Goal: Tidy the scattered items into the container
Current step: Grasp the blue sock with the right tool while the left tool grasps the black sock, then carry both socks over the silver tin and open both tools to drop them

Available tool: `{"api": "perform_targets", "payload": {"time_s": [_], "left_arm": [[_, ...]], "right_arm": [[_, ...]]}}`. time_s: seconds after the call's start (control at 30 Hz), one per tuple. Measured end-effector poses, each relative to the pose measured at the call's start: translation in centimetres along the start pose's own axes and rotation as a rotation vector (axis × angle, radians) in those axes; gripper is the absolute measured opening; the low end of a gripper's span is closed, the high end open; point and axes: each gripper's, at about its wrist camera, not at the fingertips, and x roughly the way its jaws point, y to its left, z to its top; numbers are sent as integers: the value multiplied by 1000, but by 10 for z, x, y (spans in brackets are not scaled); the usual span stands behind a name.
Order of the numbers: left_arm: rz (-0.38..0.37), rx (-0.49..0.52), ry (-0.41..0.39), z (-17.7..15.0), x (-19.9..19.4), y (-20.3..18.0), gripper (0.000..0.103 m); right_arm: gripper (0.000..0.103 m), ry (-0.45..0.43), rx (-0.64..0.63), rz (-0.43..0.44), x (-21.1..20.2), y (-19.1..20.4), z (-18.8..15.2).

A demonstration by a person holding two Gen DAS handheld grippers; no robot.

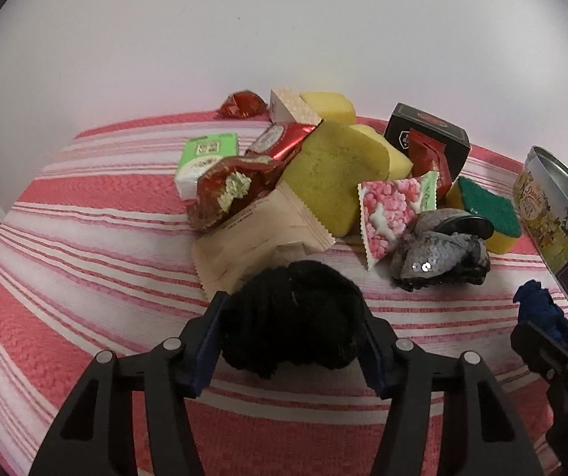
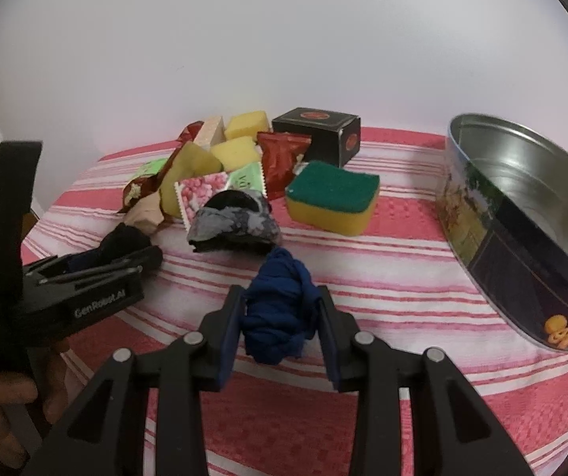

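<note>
A black woolly bundle (image 1: 296, 341) sits on the striped cloth between the blue pads of my left gripper (image 1: 292, 305), and both pads press its sides. In the right wrist view the left gripper (image 2: 101, 265) reaches in from the left with the black bundle (image 2: 125, 240) at its tips. My right gripper (image 2: 280, 297) is shut on a dark blue cloth bundle (image 2: 280, 309), just above the tablecloth. The round metal biscuit tin (image 2: 522, 214) stands open to the right, with nothing visible inside; in the left wrist view the tin (image 1: 553, 214) is at the right edge.
A pile lies behind the grippers: a grey sequinned pouch (image 2: 236, 222), a pink sweet packet (image 2: 200, 190), a green-topped sponge (image 2: 331, 194), yellow sponges (image 2: 236, 150), a black box (image 2: 319, 131), red wrappers (image 2: 280, 154). A white wall backs the table. A hand (image 2: 2, 408) holds the left gripper.
</note>
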Motion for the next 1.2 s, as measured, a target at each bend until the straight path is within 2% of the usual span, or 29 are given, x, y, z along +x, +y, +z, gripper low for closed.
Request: {"api": "perform_targets", "payload": {"time_s": [0.13, 0.27, 0.47, 0.7, 0.97, 1.2], "left_arm": [[12, 33, -21, -13, -17, -12, 61], [4, 50, -20, -27, -32, -20, 61], [-17, 64, -17, -38, -48, -32, 61], [-74, 111, -62, -47, -77, -65, 61], [-182, 206, -145, -41, -106, -125, 61], [-287, 257, -199, -8, -109, -189, 61]], "right_arm": [[36, 6, 17, -21, -1, -4, -1], [36, 30, -24, -72, -6, 1, -8], [36, -8, -70, -128, -37, 3, -23], [36, -56, -34, -163, -81, -26, -36], [36, -120, 64, -276, -129, -98, -48], [36, -229, 134, -399, -167, -168, -16]]}}
